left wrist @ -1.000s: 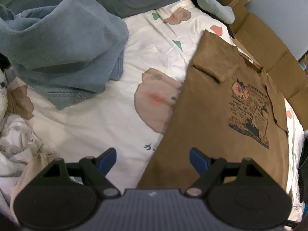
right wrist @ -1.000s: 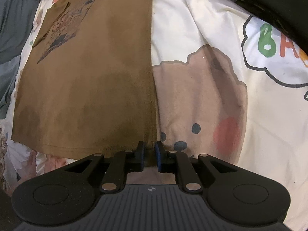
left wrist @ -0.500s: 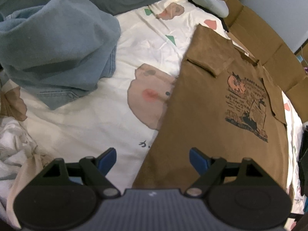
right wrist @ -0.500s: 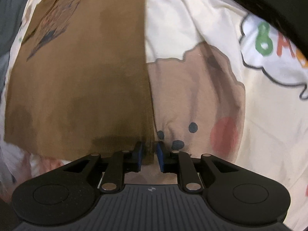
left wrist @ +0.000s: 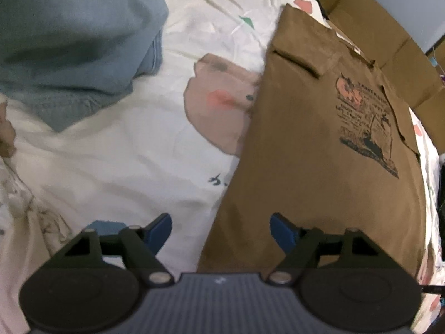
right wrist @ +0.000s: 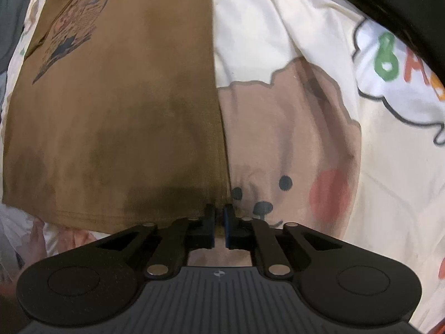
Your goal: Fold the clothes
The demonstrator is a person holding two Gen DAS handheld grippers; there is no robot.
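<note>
Pinching brown shirt [right wrist: 111,111] hem corner, right fingers [right wrist: 219,217] closed; left fingers [left wrist: 221,229] wide, narrowing, empty.

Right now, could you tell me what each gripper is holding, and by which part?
The right gripper pinches the brown T-shirt at its bottom hem corner; the left gripper holds nothing.

The brown shirt [left wrist: 319,144]'s near corner hides behind the left tongs [left wrist: 221,229]; its printed text is too blurred to read
</note>
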